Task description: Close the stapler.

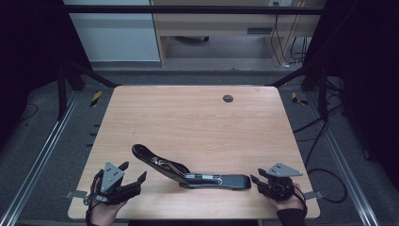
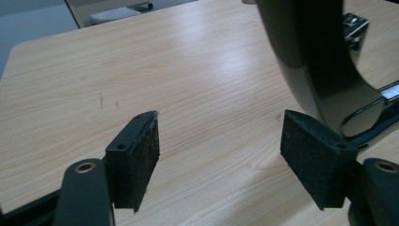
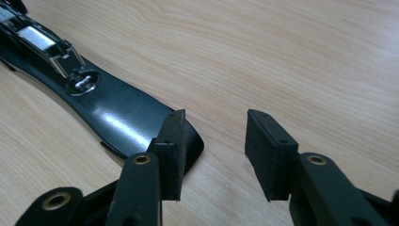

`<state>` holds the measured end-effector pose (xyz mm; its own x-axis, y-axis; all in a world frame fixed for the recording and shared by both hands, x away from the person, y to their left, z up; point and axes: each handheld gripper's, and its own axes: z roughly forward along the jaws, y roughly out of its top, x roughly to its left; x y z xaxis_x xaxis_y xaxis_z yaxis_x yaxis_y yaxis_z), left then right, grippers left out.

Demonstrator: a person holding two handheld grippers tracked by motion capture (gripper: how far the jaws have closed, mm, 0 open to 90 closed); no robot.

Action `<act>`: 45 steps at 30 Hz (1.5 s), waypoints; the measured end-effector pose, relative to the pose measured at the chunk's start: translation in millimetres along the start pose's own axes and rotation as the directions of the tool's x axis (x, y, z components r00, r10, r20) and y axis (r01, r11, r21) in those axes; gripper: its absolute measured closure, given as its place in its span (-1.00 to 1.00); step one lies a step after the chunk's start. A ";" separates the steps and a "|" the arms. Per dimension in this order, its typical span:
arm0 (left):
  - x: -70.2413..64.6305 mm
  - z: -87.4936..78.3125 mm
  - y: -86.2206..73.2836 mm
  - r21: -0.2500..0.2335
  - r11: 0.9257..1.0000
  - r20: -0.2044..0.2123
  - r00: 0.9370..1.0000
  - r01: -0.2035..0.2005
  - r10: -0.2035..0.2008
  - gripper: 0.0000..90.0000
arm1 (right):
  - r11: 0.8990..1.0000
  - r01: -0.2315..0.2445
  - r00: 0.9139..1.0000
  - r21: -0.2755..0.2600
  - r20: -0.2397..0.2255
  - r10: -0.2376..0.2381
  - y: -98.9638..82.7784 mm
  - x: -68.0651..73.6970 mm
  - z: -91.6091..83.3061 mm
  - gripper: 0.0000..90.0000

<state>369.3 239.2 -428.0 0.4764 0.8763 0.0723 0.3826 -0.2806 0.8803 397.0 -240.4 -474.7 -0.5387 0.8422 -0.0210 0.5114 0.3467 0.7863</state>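
Wood-grain surface (image 1: 197,117) with just one real thing on it: a black stapler (image 1: 188,172), swung open so its top arm angles up toward the left while the base lies flat near my edge, pointing right. I can see the shiny metal staple channel along the base in the right claw view.

My left claw (image 1: 131,175) sits at the near left corner, spread wide with nothing between the pads. In the left claw view the stapler's raised arm (image 2: 320,61) looms just past the pad on the right side of that view, close but I can't tell if it touches. Bare wood lies ahead of the gap.

My right claw (image 1: 256,181) is at the near right, just beside the tip of the base. It's partly spread, and the pads pinch nothing. In its own view one pad stands right in front of the base's rounded end (image 3: 141,127), the other over bare wood.

Only other thing on the wood is a small dark round cap (image 1: 228,98) near the far edge, well apart from everything. No containers anywhere. Cables lie on the floor (image 1: 324,155) at the right.
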 end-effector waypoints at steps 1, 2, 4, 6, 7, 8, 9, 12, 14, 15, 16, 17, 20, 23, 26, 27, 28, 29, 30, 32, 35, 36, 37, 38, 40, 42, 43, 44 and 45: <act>-1.5 -0.2 0.5 -0.002 1.000 0.003 1.000 -0.003 0.003 -0.38 | 1.000 -0.013 1.000 0.005 -0.001 0.013 0.2 0.7 0.1 0.32; -2.8 -0.6 0.9 -0.004 1.000 0.007 1.000 -0.004 0.004 -0.38 | 1.000 -0.005 1.000 -0.002 0.009 0.005 0.2 0.4 -0.2 0.34; -4.9 -0.9 1.7 -0.007 1.000 0.012 1.000 -0.009 0.009 -0.38 | 1.000 -0.014 1.000 -0.017 -0.003 0.014 1.3 1.9 -1.7 0.37; -6.5 -1.3 2.2 -0.009 1.000 0.016 1.000 -0.010 0.010 -0.38 | 1.000 -0.005 1.000 -0.018 -0.010 0.005 1.8 3.1 -1.2 0.41; -7.0 -1.6 2.4 -0.010 1.000 0.018 1.000 -0.012 0.012 -0.38 | 1.000 -0.011 1.000 -0.015 -0.012 0.011 1.8 4.3 -0.6 0.43; -7.5 -1.9 2.6 -0.011 1.000 0.021 1.000 -0.012 0.012 -0.38 | 1.000 0.001 1.000 -0.011 -0.025 -0.001 1.8 4.3 0.6 0.50; -8.2 -2.1 2.8 -0.013 1.000 0.022 1.000 -0.012 0.012 -0.38 | 1.000 -0.008 0.999 -0.001 -0.044 0.008 2.2 5.2 1.2 0.54; -10.1 -2.8 3.3 -0.014 1.000 0.027 0.999 -0.022 0.022 -0.38 | 1.000 -0.008 0.998 0.017 -0.063 0.009 3.1 7.3 3.4 0.64; -11.3 -3.7 3.6 -0.019 1.000 0.030 0.999 -0.022 0.022 -0.39 | 1.000 -0.007 0.998 0.024 -0.068 0.009 3.6 8.4 3.9 0.75; -11.8 -4.4 4.0 -0.019 1.000 0.032 0.999 -0.022 0.023 -0.39 | 0.999 -0.015 0.997 0.030 -0.075 0.017 3.9 9.5 4.0 0.81; -12.4 -4.9 4.4 -0.024 0.999 0.034 0.999 -0.022 0.023 -0.39 | 0.999 -0.013 0.997 0.032 -0.077 0.016 3.9 10.2 4.7 0.86; -12.9 -5.4 4.9 -0.025 0.999 0.037 0.999 -0.024 0.025 -0.39 | 0.999 -0.013 0.997 0.037 -0.078 0.016 4.2 11.3 5.3 0.93; -14.8 -6.2 6.0 -0.029 0.999 0.045 0.999 -0.022 0.024 -0.40 | 0.998 -0.013 0.995 0.054 -0.095 0.018 5.0 13.9 8.1 1.00; -16.4 -6.3 7.0 -0.033 0.999 0.051 0.998 -0.021 0.023 -0.40 | 0.998 -0.004 0.995 0.069 -0.104 0.011 5.2 15.8 11.8 1.00; -17.5 -6.6 8.1 -0.035 0.999 0.056 0.998 -0.018 0.020 -0.40 | 0.997 -0.006 0.993 0.073 -0.114 0.014 5.0 17.5 15.0 1.00; -18.0 -6.6 8.6 -0.039 0.999 0.057 0.998 -0.014 0.016 -0.40 | 0.998 -0.008 0.993 0.070 -0.119 0.017 4.9 17.9 15.8 1.00; -18.3 -6.9 9.2 -0.041 0.999 0.058 0.998 -0.015 0.017 -0.40 | 0.997 -0.010 0.993 0.071 -0.120 0.018 4.8 18.6 16.2 1.00; -18.7 -7.2 9.9 -0.044 0.999 0.060 0.998 -0.014 0.017 -0.40 | 0.998 -0.008 0.992 0.069 -0.122 0.016 4.7 19.1 17.1 0.99; -19.3 -7.5 10.6 -0.047 0.999 0.061 0.998 -0.013 0.016 -0.40 | 0.997 -0.009 0.993 0.074 -0.118 0.017 4.8 20.0 17.4 0.99; -20.4 -7.9 12.1 -0.051 0.999 0.064 0.998 -0.014 0.017 -0.40 | 0.997 -0.002 0.992 0.076 -0.123 0.012 4.8 20.4 18.6 0.98; -22.7 -7.6 13.8 -0.056 0.998 0.066 0.998 -0.015 0.018 -0.41 | 0.997 -0.006 0.992 0.078 -0.124 0.015 4.7 20.7 19.7 0.95; -23.2 -7.4 14.4 -0.057 0.998 0.068 0.998 -0.015 0.019 -0.41 | 0.997 -0.009 0.992 0.077 -0.126 0.018 4.7 20.9 20.0 0.95; -23.8 -7.1 15.1 -0.058 0.998 0.069 0.997 -0.013 0.017 -0.41 | 0.997 -0.004 0.992 0.075 -0.128 0.014 4.6 20.8 20.4 0.94; -24.2 -6.8 15.9 -0.061 0.998 0.070 0.997 -0.012 0.017 -0.41 | 0.997 -0.005 0.992 0.078 -0.129 0.015 4.6 20.8 20.4 0.94; -24.5 -6.3 17.8 -0.065 0.998 0.071 0.997 -0.011 0.015 -0.41 | 0.997 -0.006 0.991 0.077 -0.132 0.016 4.6 21.0 21.2 0.94; -24.3 -5.3 20.3 -0.069 0.998 0.072 0.997 -0.006 0.011 -0.41 | 0.997 -0.004 0.992 0.082 -0.129 0.015 4.5 21.2 22.1 0.94; -24.3 -4.7 21.7 -0.072 0.997 0.070 0.997 -0.006 0.011 -0.41 | 0.997 -0.001 0.991 0.081 -0.132 0.012 4.4 21.2 22.6 0.94; -24.2 -4.1 23.2 -0.073 0.997 0.066 0.998 -0.007 0.012 -0.41 | 0.997 -0.001 0.991 0.079 -0.131 0.012 4.3 21.5 23.2 0.94; -24.1 -3.3 24.7 -0.075 0.997 0.066 0.998 -0.004 0.009 -0.41 | 0.996 -0.003 0.991 0.087 -0.134 0.015 4.6 21.7 23.1 0.94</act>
<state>364.6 212.4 -406.4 0.5309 0.8460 0.0493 0.3202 -0.2541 0.9126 403.2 -211.0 -485.8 -0.6156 0.7846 0.0735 0.5694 0.3784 0.7298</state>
